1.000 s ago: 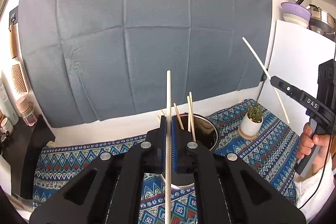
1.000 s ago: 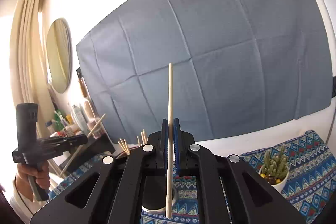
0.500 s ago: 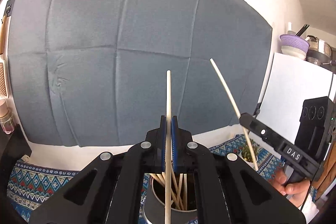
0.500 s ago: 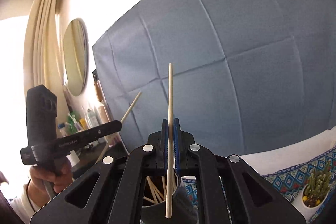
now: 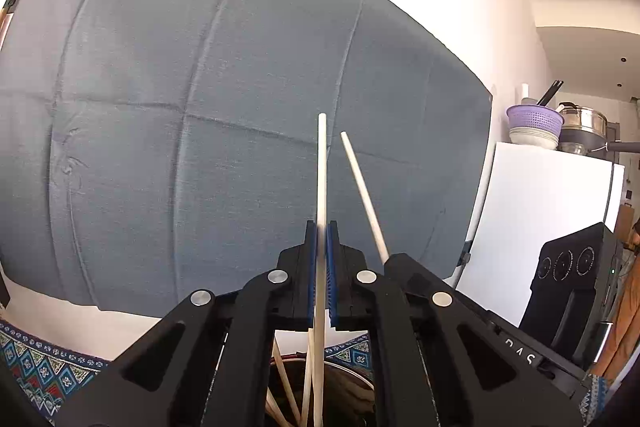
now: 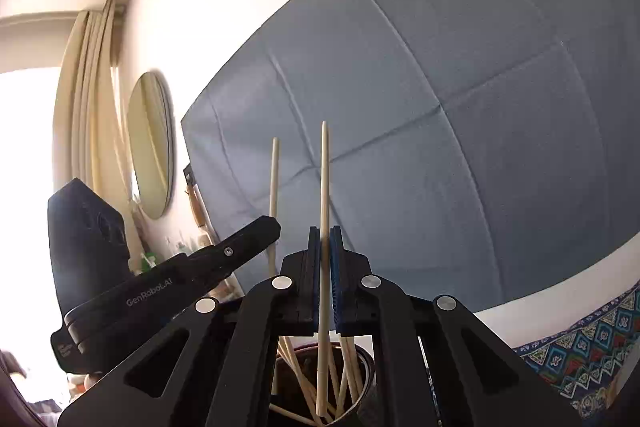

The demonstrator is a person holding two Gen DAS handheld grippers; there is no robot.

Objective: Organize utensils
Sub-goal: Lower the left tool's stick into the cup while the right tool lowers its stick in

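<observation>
My left gripper (image 5: 321,227) is shut on a pale chopstick (image 5: 321,179), held upright, its lower end over a metal cup (image 5: 352,383) with several chopsticks inside. My right gripper (image 6: 325,229) is shut on another pale chopstick (image 6: 324,187), upright, its lower end inside the same cup (image 6: 362,361). In the left wrist view the right gripper (image 5: 404,263) is close on the right with its chopstick (image 5: 362,195) leaning left. In the right wrist view the left gripper (image 6: 256,231) is close on the left with its chopstick (image 6: 274,179).
A grey-blue cloth (image 5: 200,107) hangs on the wall behind. A blue patterned tablecloth (image 6: 592,351) covers the table. A white cabinet (image 5: 540,219) with bowls on top stands at the right. A round mirror (image 6: 151,143) hangs at the left.
Both grippers have come together over the cup, each still holding its chopstick. The chopsticks' lower ends have dropped toward the cup's mouth.
</observation>
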